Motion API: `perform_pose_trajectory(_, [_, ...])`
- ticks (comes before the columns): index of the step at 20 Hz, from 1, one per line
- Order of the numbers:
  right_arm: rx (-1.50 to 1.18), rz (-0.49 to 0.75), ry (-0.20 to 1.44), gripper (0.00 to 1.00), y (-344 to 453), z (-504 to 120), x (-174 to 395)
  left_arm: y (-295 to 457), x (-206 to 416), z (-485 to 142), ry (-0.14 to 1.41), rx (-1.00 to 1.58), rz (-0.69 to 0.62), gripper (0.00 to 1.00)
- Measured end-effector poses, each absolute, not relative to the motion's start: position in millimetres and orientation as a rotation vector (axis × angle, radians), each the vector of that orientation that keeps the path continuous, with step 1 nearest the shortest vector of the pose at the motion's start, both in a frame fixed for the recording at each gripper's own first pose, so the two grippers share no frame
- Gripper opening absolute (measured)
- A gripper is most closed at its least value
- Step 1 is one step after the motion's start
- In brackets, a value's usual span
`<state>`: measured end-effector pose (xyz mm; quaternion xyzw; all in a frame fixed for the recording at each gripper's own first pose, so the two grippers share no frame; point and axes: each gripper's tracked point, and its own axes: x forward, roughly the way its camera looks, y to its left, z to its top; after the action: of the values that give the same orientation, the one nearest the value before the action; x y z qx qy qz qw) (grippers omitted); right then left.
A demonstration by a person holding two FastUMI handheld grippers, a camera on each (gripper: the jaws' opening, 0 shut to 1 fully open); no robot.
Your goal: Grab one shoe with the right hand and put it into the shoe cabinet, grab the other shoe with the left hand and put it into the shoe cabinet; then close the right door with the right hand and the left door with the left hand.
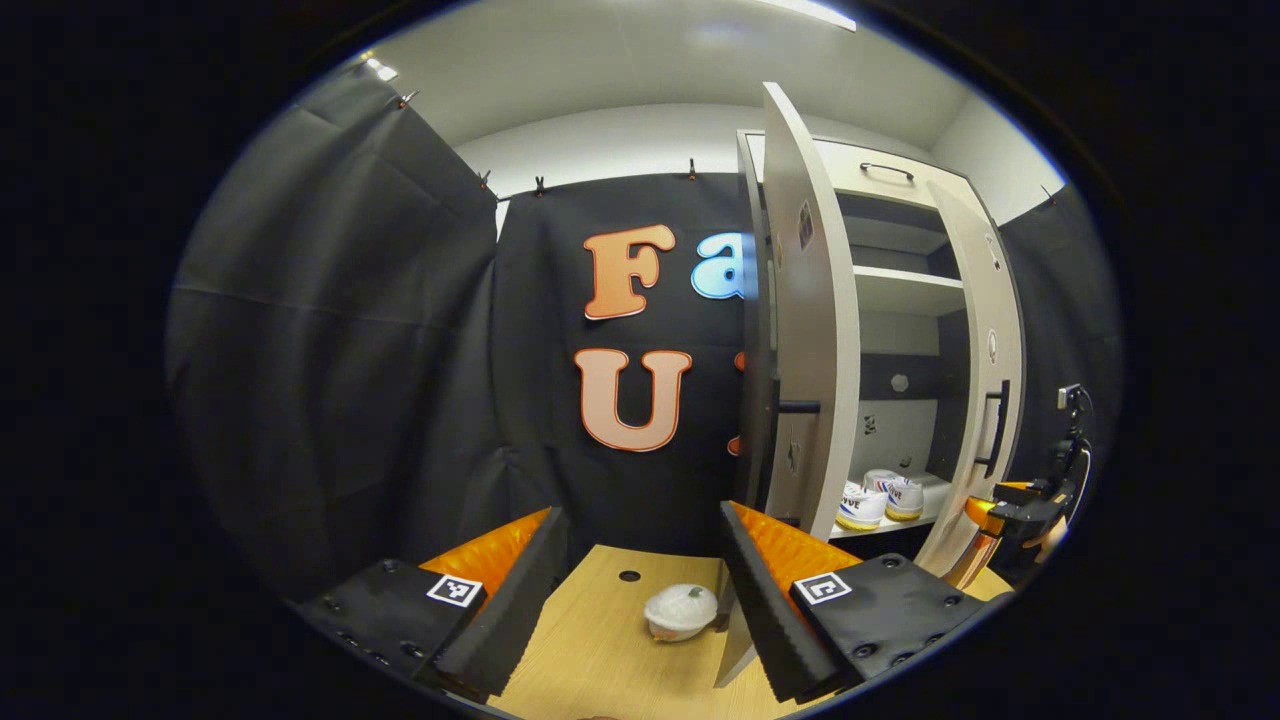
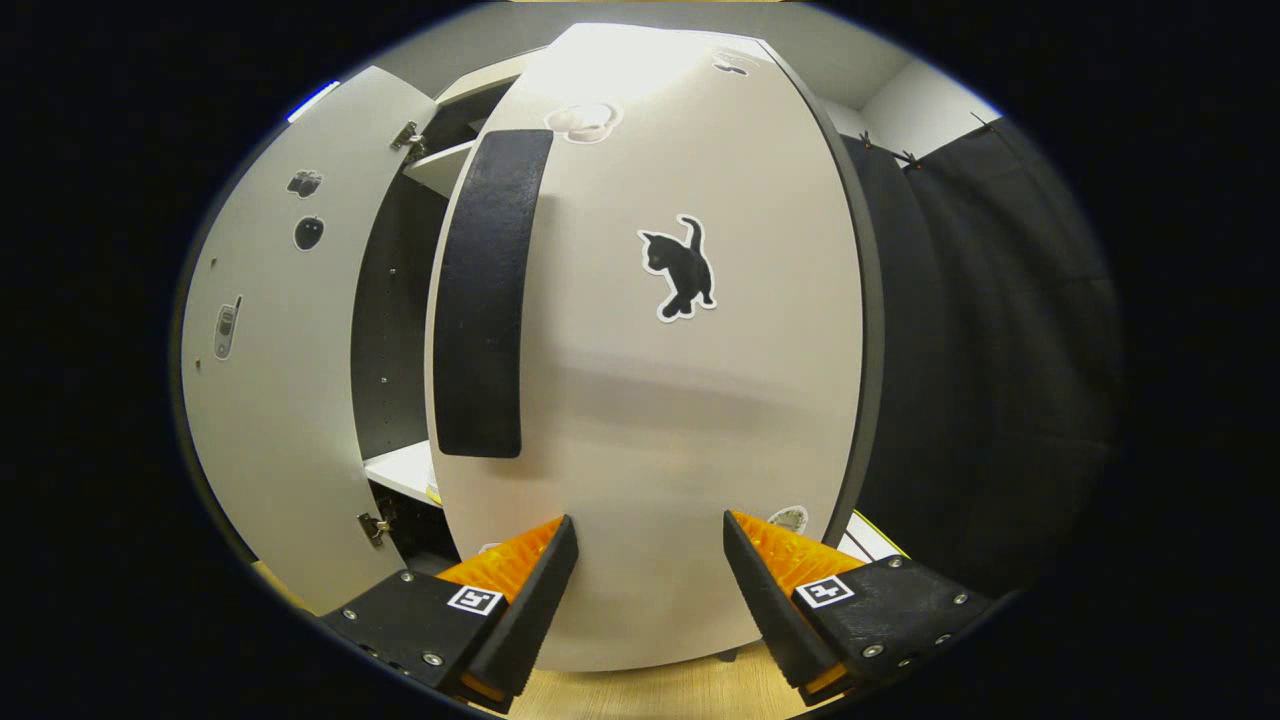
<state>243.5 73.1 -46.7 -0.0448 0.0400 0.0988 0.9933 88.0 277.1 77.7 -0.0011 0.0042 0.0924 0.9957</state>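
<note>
The white shoe cabinet [image 1: 905,290] stands right of centre in the left gripper view, both doors ajar. Two white shoes [image 1: 862,505] [image 1: 903,497] sit side by side on its bottom shelf. My left gripper [image 1: 640,560] is open and holds nothing, hovering over the wooden table short of the left door [image 1: 810,330]. In the right gripper view, the right door [image 2: 680,400] with a cat sticker looms close. My right gripper [image 2: 648,545] is open, its fingertips at or very near the door's outer face, right of the black handle [image 2: 485,290]. That gripper [image 1: 1020,510] also appears beside the right door [image 1: 985,380].
A small white round container [image 1: 681,610] rests on the wooden table [image 1: 600,640] just before the left door's lower corner. Black cloth walls close in the left and back. The left door's inner face [image 2: 270,350] carries stickers and hinges.
</note>
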Motion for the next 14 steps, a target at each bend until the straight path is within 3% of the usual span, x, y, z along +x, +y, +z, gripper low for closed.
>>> perform_pose_trajectory(14, [-0.085, 0.150, 0.106, 0.91, 89, -43, 264, 241, 141, -16, 0.121, -0.016, 0.072, 0.98])
